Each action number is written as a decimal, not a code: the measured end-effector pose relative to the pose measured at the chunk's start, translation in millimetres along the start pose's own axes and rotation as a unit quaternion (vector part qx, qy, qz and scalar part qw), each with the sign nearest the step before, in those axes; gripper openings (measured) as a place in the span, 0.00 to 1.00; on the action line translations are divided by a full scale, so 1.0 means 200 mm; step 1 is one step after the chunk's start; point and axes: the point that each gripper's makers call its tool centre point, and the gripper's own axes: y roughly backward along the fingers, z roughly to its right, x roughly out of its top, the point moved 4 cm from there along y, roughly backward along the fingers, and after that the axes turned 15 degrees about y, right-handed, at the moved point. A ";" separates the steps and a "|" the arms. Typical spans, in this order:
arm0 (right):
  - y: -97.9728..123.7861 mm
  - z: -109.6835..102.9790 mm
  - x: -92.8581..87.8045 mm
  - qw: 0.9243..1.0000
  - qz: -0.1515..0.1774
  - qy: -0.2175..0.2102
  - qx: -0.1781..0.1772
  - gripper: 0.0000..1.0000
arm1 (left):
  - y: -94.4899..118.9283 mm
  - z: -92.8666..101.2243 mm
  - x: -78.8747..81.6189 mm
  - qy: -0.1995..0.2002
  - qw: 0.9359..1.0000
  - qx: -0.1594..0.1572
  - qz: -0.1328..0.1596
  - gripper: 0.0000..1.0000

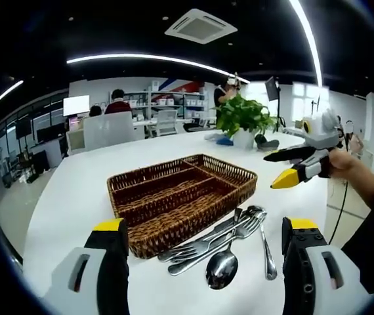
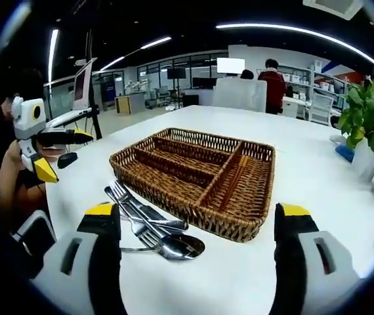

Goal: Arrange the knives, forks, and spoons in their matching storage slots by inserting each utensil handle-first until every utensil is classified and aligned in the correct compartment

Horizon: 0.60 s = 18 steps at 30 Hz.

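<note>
Where the white table [image 1: 75,197] carries the work, a brown woven wicker tray [image 1: 180,197] sits near its middle, rectangular, with low braided walls and inner partitions that divide it into long parallel compartments and one crosswise compartment at an end; all compartments appear bare. Just beside the tray's near long wall lies a loose pile of polished metal utensils [image 1: 223,239]: forks [image 1: 193,249] with tines overlapping, a spoon [image 1: 221,269] with a broad reflective bowl, and a second spoon [image 1: 266,246] lying apart at a slight angle. Whether a knife lies among them cannot be told. Left gripper [image 1: 203,262], in its own view, stands with yellow-tipped jaws spread wide on either side of the pile, holding nothing. Right gripper [image 2: 197,246], in its own view, likewise has its jaws parted and grasps nothing, framing tray and utensils. A potted green plant [image 1: 243,118] stands at the table's far side.
</note>
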 end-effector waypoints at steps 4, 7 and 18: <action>0.01 0.01 0.00 1.000 -0.003 0.008 0.007 1.00 | 0.00 0.00 0.00 -0.001 1.000 0.000 -0.001 0.99; 0.02 0.02 -0.01 1.000 -0.006 0.007 0.009 1.00 | 0.00 0.01 -0.01 -0.003 1.000 0.001 -0.003 0.99; 0.02 0.01 -0.02 1.000 -0.005 0.005 0.016 0.99 | -0.01 0.02 0.00 -0.006 1.000 0.000 -0.005 0.99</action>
